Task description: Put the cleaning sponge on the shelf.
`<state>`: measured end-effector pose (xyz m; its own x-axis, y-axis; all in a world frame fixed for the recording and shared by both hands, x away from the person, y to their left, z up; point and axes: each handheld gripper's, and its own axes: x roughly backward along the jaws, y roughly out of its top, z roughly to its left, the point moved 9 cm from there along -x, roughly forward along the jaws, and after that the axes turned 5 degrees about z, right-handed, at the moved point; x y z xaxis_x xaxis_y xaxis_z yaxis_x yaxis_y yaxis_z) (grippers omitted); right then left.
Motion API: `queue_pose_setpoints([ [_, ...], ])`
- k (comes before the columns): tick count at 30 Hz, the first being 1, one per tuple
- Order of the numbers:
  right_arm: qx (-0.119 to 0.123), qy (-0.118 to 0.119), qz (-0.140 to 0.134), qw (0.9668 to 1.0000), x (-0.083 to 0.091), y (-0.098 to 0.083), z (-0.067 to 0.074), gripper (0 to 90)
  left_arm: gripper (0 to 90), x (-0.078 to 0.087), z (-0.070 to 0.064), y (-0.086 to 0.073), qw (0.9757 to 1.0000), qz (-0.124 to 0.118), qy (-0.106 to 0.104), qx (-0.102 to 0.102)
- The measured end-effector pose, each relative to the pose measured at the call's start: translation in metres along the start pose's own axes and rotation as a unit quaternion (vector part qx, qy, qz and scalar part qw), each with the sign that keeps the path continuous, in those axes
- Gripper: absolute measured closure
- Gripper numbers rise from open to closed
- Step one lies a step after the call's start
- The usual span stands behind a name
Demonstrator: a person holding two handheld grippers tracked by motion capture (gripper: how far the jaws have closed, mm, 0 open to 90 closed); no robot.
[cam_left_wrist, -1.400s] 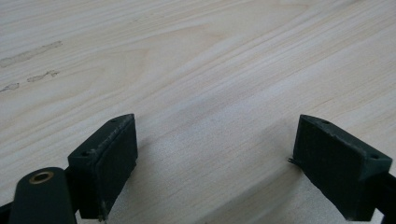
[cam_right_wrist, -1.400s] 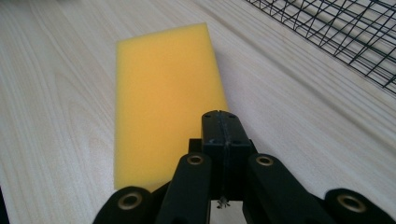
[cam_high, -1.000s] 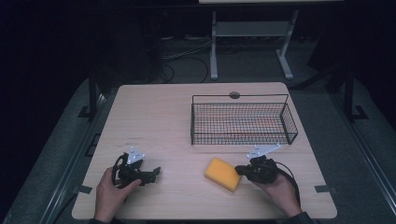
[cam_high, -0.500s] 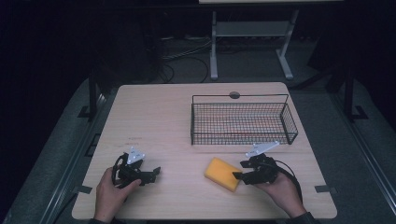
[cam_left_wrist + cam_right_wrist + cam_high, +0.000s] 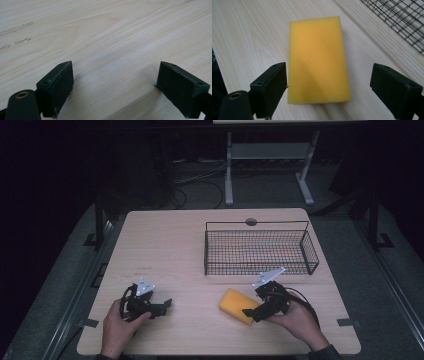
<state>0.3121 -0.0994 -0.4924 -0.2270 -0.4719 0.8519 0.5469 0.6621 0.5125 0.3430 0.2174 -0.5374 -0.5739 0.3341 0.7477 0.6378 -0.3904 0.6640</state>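
A yellow sponge [image 5: 238,305] lies flat on the light wooden table [image 5: 165,250], near its front edge, right of centre. My right gripper [image 5: 252,314] rests at the sponge's right end, a hand holding it. Its jaws have just been opening. In the right gripper view they stand wide, with the near end of the sponge [image 5: 318,57] between them; the left pad is at the sponge's edge and the right pad is well apart. My left gripper [image 5: 166,304] sits on the table at the front left, open, with only bare wood [image 5: 112,50] between its jaws.
A black wire basket [image 5: 260,252] stands behind the sponge at the right rear of the table; its mesh corner [image 5: 402,20] lies close ahead of the right gripper. A dark round cap [image 5: 251,222] sits at the table's far edge.
The right gripper's jaws have gone from shut to wide open, and the hand has shifted slightly at the sponge's right end. The left hand and the sponge have stayed put.
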Motion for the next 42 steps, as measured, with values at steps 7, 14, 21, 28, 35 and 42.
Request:
queue_pose_setpoints([
  [7,0.016,-0.002,0.01,0.9998,-0.003,0.015,0.007,12.1,12.9,0.0,0.0,0.0,1.0,0.0,0.0,0.0],
  [14,0.029,0.003,0.031,0.9991,-0.015,0.016,0.013,10.5,12.9,0.0,0.0,0.0,1.0,0.0,0.0,0.0],
  [21,0.042,-0.001,0.056,0.9976,-0.03,0.014,0.014,10.2,12.9,0.0,0.0,0.0,1.0,0.0,0.0,0.0],
  [28,0.05,-0.01,0.081,0.9954,-0.044,0.011,0.013,10.1,12.9,0.0,0.0,0.0,1.0,0.0,0.0,0.0],
  [35,0.052,-0.012,0.091,0.9944,-0.048,0.01,0.01,13.6,12.9,0.0,0.0,0.0,1.0,0.0,0.0,0.0],
  [42,0.055,-0.012,0.099,0.9936,-0.051,0.008,0.01,19.8,12.9,0.0,0.0,0.0,1.0,0.0,0.0,0.001],
])
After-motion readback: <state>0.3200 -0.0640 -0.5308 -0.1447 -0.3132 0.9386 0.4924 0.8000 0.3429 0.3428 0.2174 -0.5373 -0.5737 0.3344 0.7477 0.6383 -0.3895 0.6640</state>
